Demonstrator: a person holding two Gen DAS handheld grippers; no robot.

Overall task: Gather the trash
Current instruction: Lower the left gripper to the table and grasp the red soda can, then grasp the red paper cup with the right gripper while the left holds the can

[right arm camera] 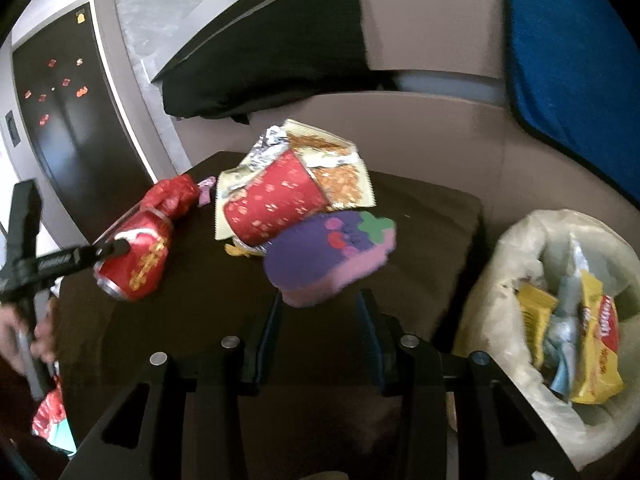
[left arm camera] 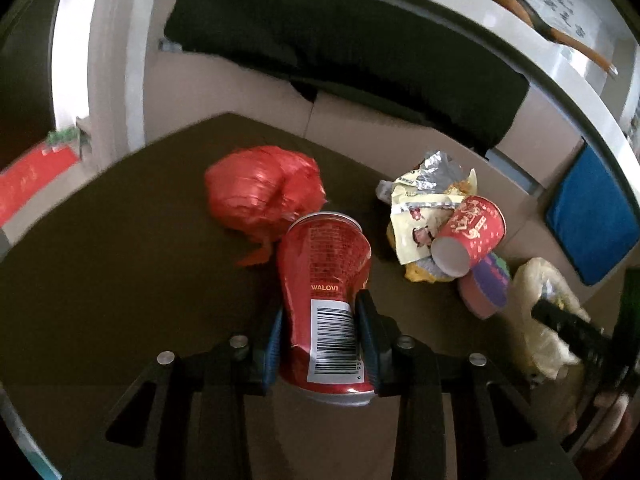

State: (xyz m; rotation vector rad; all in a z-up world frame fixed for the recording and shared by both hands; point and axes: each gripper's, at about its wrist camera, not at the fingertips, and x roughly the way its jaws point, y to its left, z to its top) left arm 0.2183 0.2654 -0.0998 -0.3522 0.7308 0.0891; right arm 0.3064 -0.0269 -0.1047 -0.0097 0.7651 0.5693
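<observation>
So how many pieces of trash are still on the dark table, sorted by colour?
Red: 3 - can in the left claw, crumpled bag, paper cup
Yellow and silver: 1 - snack wrapper
Purple and pink: 1 - packet
Total: 5

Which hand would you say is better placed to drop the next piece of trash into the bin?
Left. The left gripper already clamps the red can, while the right gripper, though beside the lined bin, holds nothing.
</observation>
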